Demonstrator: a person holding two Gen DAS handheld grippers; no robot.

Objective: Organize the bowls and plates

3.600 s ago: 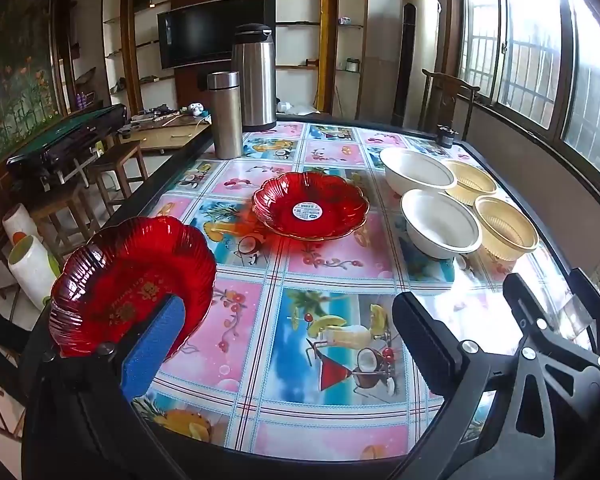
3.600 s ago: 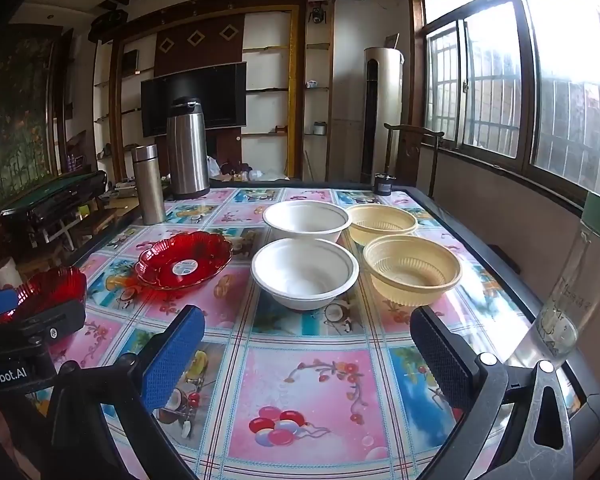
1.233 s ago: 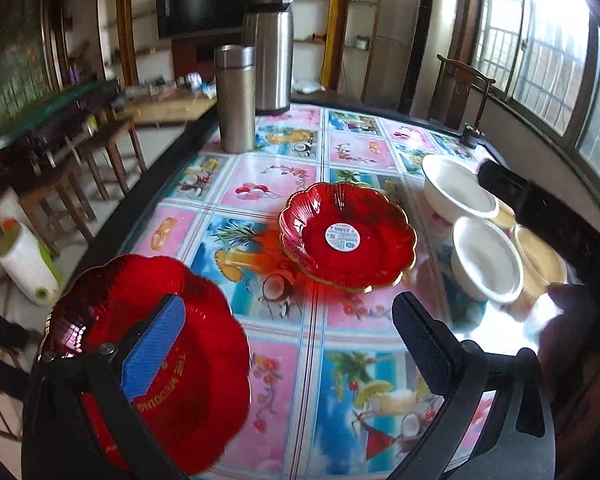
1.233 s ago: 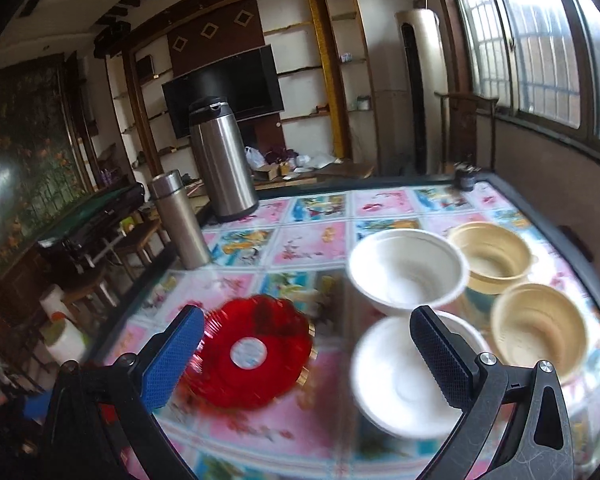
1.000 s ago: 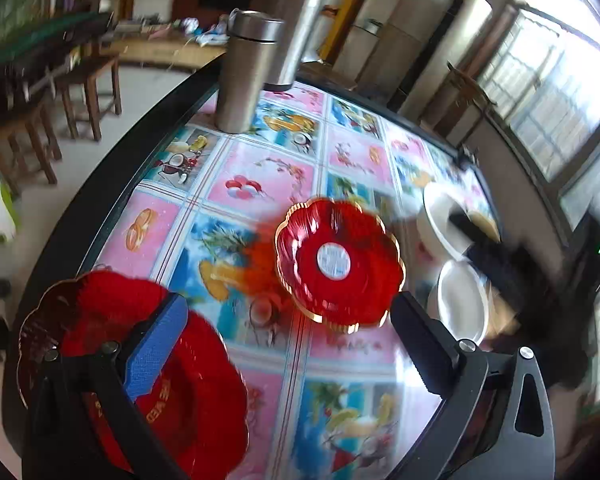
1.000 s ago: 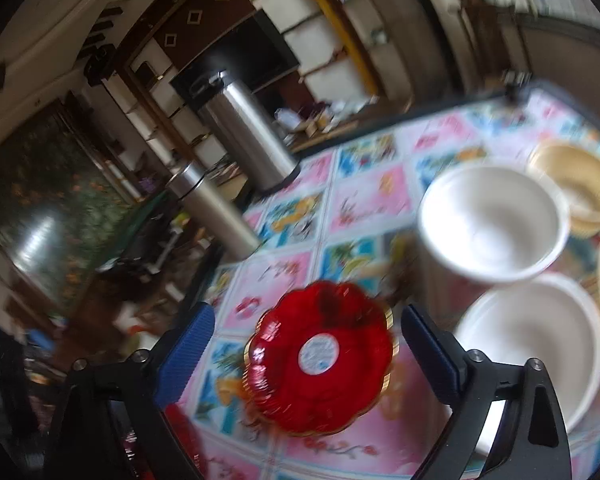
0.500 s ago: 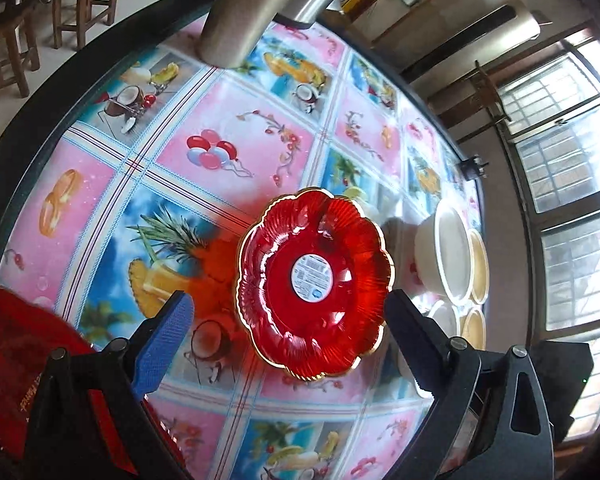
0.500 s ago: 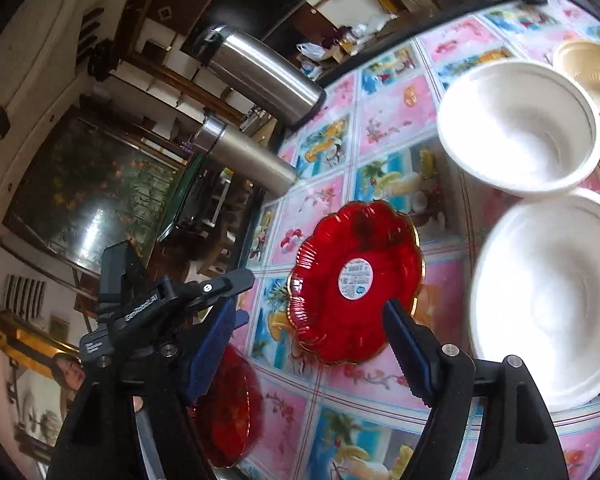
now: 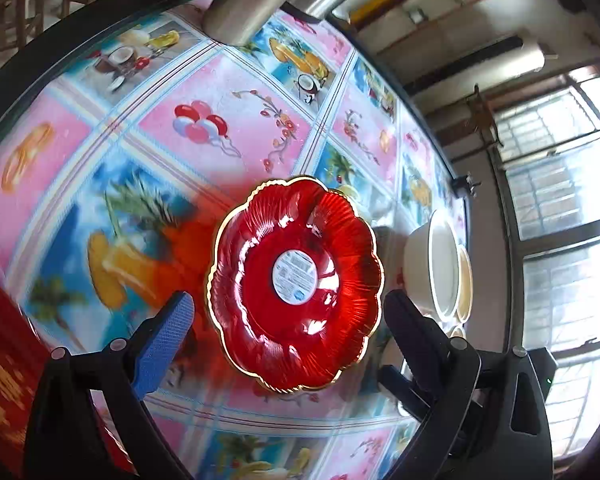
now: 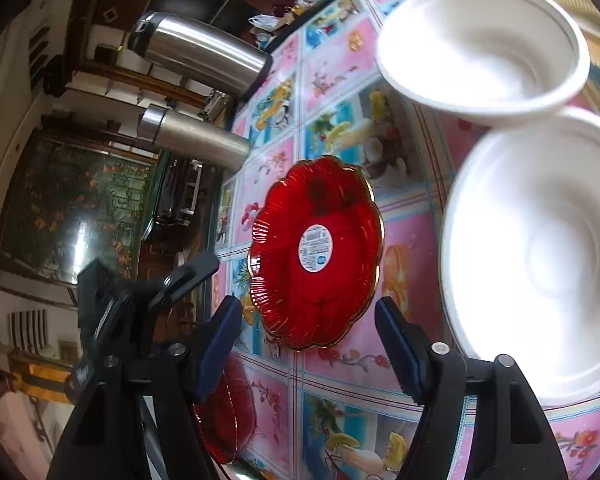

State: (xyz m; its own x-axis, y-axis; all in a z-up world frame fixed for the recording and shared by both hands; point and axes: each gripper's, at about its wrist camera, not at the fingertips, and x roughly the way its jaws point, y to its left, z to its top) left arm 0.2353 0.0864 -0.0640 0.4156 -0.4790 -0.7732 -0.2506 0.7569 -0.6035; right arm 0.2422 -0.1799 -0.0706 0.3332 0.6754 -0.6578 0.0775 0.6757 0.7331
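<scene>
The table (image 9: 204, 128) is crowded: two white bowls (image 10: 536, 256) sit apart, unstacked. The red plate (image 9: 296, 280) lies flat mid-table, framed by both grippers. The right gripper (image 10: 308, 340) is wide open, empty. The left gripper (image 9: 288, 332) is also spread, with the second red plate (image 10: 224, 420) beside it, grip unclear. Nothing's stacked yet.

two steel flasks (image 10: 198, 54) stand on the picture-tiled tablecloth (image 9: 220, 128).

Two red plates (image 10: 320, 248), two white bowls (image 10: 484, 44), two steel flasks (image 10: 196, 140).
</scene>
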